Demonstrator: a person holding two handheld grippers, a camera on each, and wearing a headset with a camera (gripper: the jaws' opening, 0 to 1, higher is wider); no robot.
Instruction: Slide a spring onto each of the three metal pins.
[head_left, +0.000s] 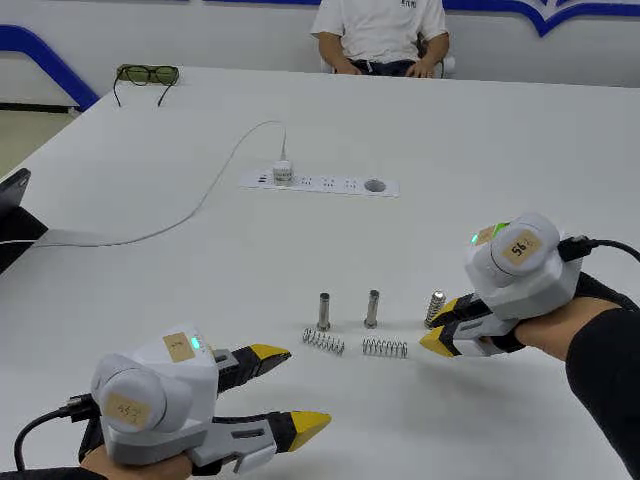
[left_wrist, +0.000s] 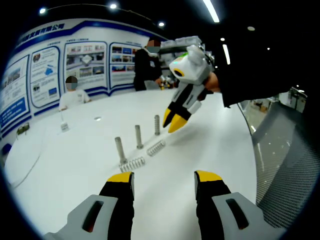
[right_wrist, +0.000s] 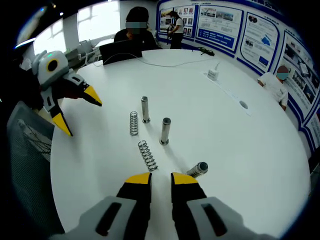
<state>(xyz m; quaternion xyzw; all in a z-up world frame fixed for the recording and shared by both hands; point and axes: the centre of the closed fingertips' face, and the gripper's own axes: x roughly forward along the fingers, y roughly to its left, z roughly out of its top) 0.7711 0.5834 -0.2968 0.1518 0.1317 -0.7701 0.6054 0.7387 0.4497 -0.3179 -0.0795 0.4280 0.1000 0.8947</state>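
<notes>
Three metal pins stand in a row on the white table. The left pin (head_left: 323, 310) and middle pin (head_left: 372, 308) are bare. The right pin (head_left: 436, 306) wears a spring. Two loose springs (head_left: 323, 342) (head_left: 385, 348) lie just in front of the bare pins. My right gripper (head_left: 441, 326) hovers beside the sprung pin (right_wrist: 198, 169), its jaws a little open and empty, with the nearer loose spring (right_wrist: 147, 155) just ahead of its tips (right_wrist: 161, 179). My left gripper (head_left: 292, 390) is low at the front left, open wide and empty (left_wrist: 165, 177), facing the pins (left_wrist: 120, 150).
A power strip (head_left: 320, 184) with a white charger (head_left: 283, 172) and its cable lies beyond the pins. Dark glasses (head_left: 147, 74) rest at the far left. A person (head_left: 380, 35) sits at the table's far side. A dark object (head_left: 12, 190) pokes in at the left edge.
</notes>
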